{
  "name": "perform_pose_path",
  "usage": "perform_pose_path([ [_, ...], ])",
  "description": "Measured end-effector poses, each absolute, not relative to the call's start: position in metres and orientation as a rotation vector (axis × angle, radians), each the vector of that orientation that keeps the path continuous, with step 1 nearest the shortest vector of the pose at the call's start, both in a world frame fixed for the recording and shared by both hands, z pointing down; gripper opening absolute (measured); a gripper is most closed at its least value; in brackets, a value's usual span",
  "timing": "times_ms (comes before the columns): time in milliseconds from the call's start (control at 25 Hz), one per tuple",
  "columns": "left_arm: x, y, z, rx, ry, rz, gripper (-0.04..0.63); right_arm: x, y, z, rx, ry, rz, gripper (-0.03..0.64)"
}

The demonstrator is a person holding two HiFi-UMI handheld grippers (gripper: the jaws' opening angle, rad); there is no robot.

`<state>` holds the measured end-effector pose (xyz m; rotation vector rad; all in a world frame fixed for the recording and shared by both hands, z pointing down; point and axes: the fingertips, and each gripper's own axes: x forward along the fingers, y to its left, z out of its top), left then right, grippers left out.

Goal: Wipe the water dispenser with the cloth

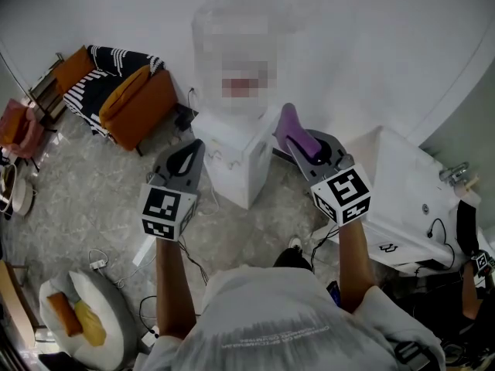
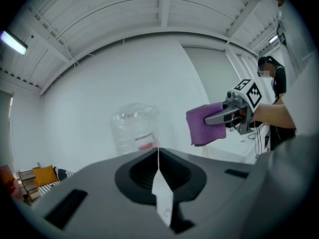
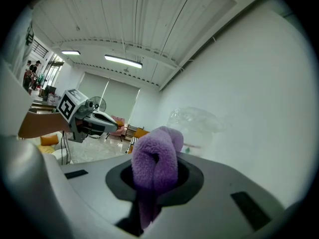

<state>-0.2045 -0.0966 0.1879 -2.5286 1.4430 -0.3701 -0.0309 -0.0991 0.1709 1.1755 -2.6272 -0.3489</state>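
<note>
The white water dispenser (image 1: 232,157) stands on the floor in front of me, with a clear bottle (image 2: 134,128) on top. My right gripper (image 1: 292,136) is shut on a purple cloth (image 1: 294,124), held just right of the dispenser's top. That cloth (image 3: 155,163) bulges out between the jaws in the right gripper view, and the bottle (image 3: 197,126) shows behind it. My left gripper (image 1: 193,148) hovers left of the dispenser, jaws together, with only a small white tag (image 2: 162,195) hanging at them. From the left gripper view, the cloth (image 2: 204,123) hangs to the right of the bottle.
An orange armchair (image 1: 128,95) with a striped cushion stands at the far left. A white cabinet (image 1: 402,199) sits close on the right, with another person (image 1: 468,269) beside it. A grey beanbag (image 1: 77,315) and cables (image 1: 97,263) lie on the floor at lower left.
</note>
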Motion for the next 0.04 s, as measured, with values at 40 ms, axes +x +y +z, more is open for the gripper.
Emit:
perform_pose_path([
  [40,-0.2039,-0.0974,0.1887,-2.532,1.443,-0.372,0.017,-0.0315,-0.0998,0.1718,1.169,-2.628,-0.348,0.058],
])
